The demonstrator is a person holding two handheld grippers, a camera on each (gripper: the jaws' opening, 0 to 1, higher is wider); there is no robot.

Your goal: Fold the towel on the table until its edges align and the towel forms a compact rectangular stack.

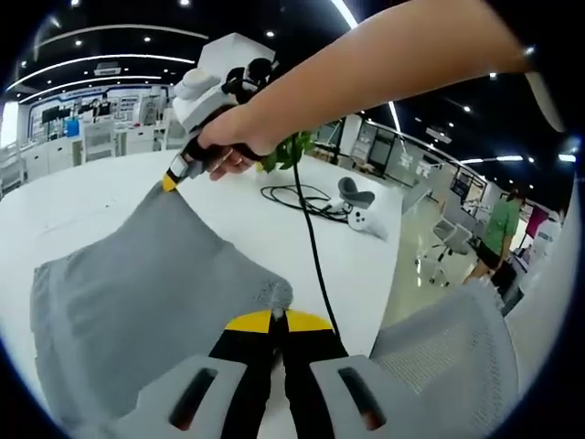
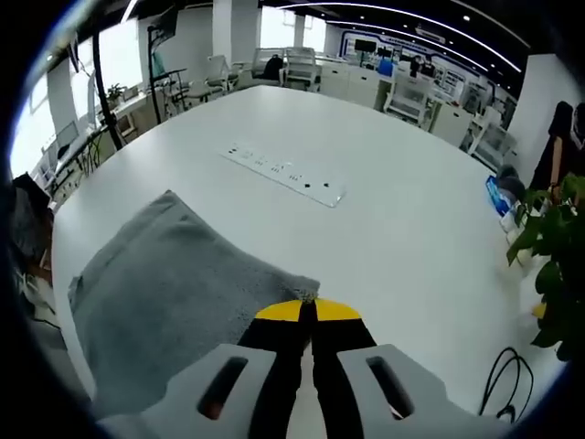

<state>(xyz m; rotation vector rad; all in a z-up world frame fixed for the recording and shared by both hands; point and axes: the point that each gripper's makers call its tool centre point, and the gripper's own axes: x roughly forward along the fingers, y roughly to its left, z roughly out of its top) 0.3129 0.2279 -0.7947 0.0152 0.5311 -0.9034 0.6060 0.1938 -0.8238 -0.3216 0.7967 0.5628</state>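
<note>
The grey towel lies spread on the white table; each claw pinches one corner.

Grey towel, white table, yellow-tipped black left gripper.

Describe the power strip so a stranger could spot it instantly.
Start at the big white table. Beyond the grey towel, which both grippers pinch, a long flat strip lies alone mid-table. It is white like the tabletop, marked by dark socket holes.
</note>
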